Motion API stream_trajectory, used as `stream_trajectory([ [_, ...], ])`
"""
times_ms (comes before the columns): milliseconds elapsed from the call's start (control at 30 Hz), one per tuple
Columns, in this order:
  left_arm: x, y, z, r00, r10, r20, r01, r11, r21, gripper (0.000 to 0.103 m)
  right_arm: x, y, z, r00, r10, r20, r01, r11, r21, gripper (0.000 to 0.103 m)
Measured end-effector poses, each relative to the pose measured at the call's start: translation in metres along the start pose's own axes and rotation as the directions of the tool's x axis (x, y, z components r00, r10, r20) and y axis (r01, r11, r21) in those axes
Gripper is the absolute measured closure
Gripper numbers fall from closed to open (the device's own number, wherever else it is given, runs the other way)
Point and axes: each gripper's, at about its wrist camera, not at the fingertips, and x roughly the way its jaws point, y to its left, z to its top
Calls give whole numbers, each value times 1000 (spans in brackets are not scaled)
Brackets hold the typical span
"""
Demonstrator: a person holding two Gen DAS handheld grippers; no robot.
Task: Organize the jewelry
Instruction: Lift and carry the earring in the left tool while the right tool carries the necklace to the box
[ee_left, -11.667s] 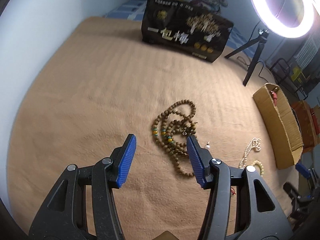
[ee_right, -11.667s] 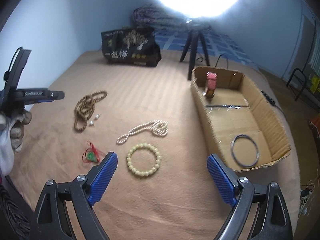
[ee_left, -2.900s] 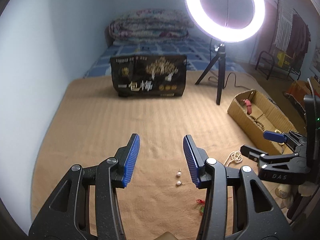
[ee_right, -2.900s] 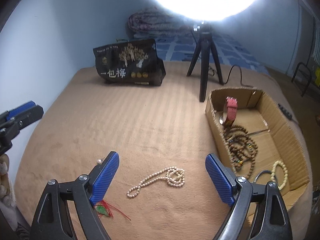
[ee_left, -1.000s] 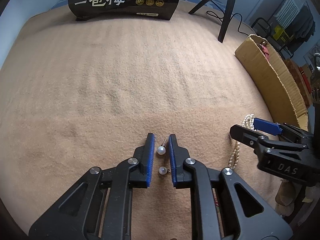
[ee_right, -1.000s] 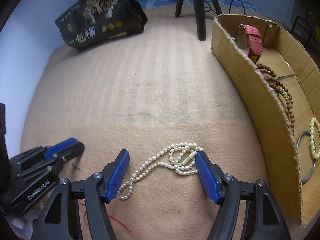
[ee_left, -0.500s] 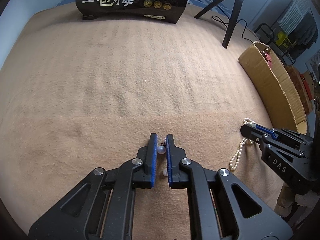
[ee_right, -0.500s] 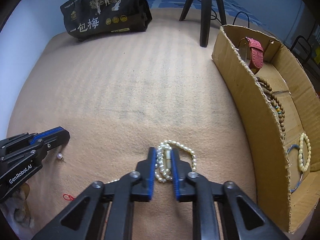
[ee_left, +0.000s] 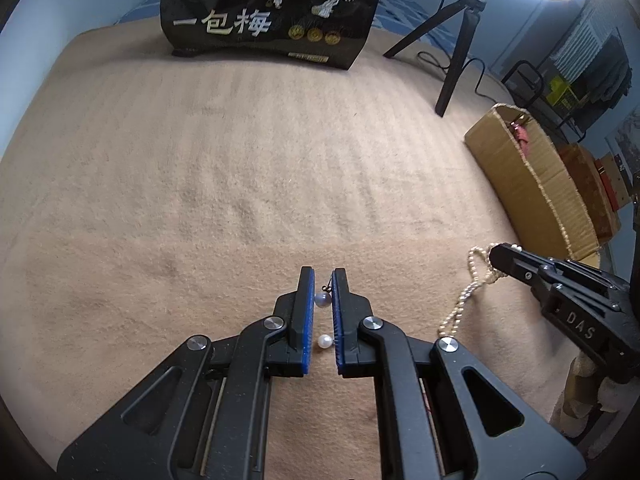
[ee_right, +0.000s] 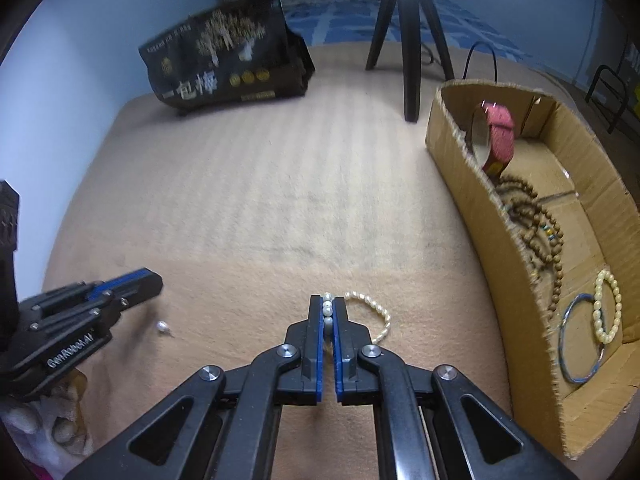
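Observation:
My left gripper (ee_left: 322,280) is shut on a pearl earring (ee_left: 322,299), lifted above the tan blanket. A second pearl earring (ee_left: 325,341) lies on the blanket under the fingers; it also shows in the right wrist view (ee_right: 162,326). My right gripper (ee_right: 327,302) is shut on a pearl necklace (ee_right: 372,312), whose strand hangs from it in the left wrist view (ee_left: 464,292). The cardboard box (ee_right: 500,240) at the right holds a pink watch (ee_right: 498,132), brown prayer beads (ee_right: 536,216), a cream bead bracelet (ee_right: 606,306) and a metal bangle (ee_right: 580,340).
A black printed bag (ee_left: 272,12) stands at the far edge of the blanket. A ring light tripod (ee_left: 456,56) stands at the back right, next to the box (ee_left: 532,184). The left gripper shows at the left of the right wrist view (ee_right: 92,304).
Both grippers have risen with their loads since half a second ago. The pearl earring has left the blanket in the left gripper. The necklace strand now hangs from the right gripper.

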Motion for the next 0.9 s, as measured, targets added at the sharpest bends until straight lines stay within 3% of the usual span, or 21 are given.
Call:
stream_trajectory([
  [367,-36,-19,9,996,-50,77,50,999,6,97,-41,-1,7,995,20,98,-20,1000,-1,102],
  [900,-79,-83,10,979,-118,167,103,990,95,97,-123,-22,5,965,38,258,-45,999,21,102],
])
